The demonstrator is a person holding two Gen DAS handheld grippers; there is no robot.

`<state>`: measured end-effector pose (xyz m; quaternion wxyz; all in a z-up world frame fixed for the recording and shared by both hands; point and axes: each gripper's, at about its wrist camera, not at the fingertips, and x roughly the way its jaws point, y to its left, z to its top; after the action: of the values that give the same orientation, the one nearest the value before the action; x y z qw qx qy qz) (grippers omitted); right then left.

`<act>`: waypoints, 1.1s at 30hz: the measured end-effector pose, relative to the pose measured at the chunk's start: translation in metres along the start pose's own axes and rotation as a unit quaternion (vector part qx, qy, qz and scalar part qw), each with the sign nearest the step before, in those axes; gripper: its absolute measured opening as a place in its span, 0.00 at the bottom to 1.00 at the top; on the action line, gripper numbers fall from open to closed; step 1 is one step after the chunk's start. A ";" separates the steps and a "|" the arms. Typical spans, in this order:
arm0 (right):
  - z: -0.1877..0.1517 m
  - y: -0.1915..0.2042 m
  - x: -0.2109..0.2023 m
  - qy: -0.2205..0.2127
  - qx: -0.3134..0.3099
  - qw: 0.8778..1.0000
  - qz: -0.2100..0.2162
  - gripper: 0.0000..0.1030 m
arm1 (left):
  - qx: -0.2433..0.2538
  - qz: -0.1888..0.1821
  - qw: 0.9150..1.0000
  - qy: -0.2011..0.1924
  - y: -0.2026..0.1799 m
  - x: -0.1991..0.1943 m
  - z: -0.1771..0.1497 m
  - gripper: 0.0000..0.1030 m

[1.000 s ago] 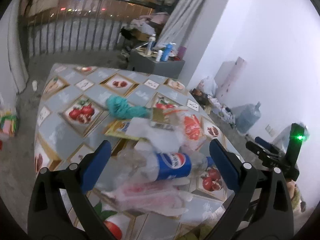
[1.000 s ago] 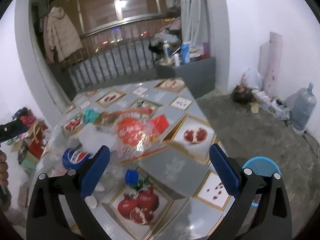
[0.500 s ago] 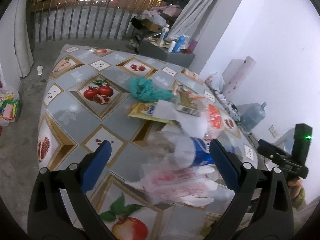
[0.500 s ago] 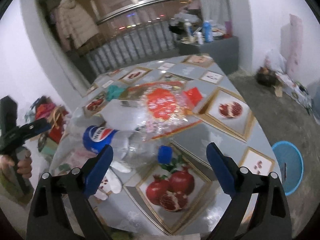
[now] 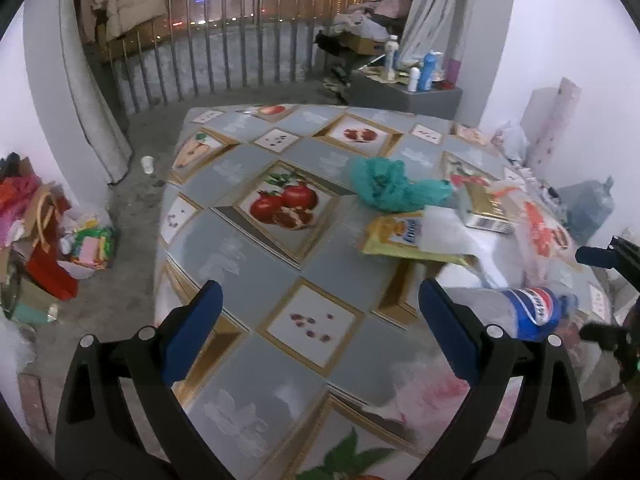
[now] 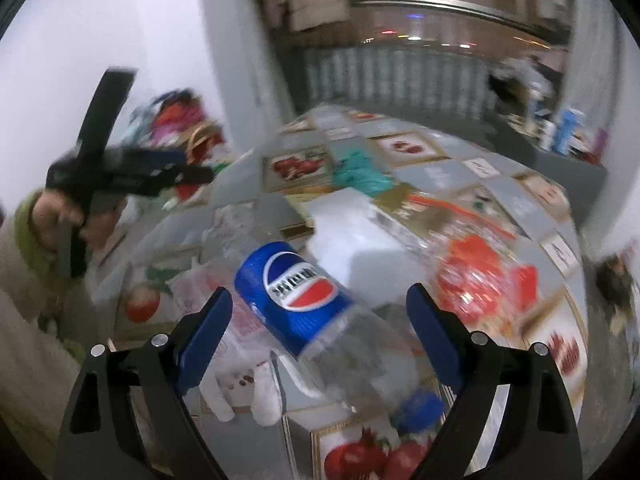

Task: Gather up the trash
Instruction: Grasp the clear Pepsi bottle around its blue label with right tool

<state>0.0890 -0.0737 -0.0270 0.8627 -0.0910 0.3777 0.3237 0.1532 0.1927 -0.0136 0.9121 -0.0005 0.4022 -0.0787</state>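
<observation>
A crushed clear Pepsi bottle (image 6: 296,292) with a blue label and blue cap (image 6: 420,412) lies on the fruit-patterned table (image 5: 240,248). My right gripper (image 6: 320,300) straddles it, jaws closing, pads still clear of the plastic. In the left wrist view the bottle (image 5: 532,312) sits at the right, beyond my open left gripper (image 5: 320,300), which hovers over bare tabletop. Around the bottle lie a white bag with pink print (image 5: 440,392), a yellow snack packet (image 5: 400,236), a small box (image 5: 480,208), a teal bag (image 5: 384,186) and a clear wrapper with red print (image 6: 476,272).
A heap of bags and boxes (image 5: 36,240) lies on the floor left of the table, with a paper cup (image 5: 147,165) near the curtain. A grey cabinet (image 5: 404,92) bearing bottles stands by the railing. A water jug (image 5: 588,208) rests against the right wall.
The left view has swung left, from the trash pile to bare tabletop. The right gripper rolled and moved in over the bottle, which now lies between its slightly narrower jaws.
</observation>
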 end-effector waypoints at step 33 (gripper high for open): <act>0.002 0.004 0.020 0.075 -0.001 0.997 0.029 0.41 | -0.009 -0.017 1.000 0.009 -0.005 0.022 0.014 0.92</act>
<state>0.0976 -0.0596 -0.0390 0.8222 -0.1045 0.4434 0.3412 0.1775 0.1839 -0.0202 0.9069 -0.0152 0.4114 -0.0902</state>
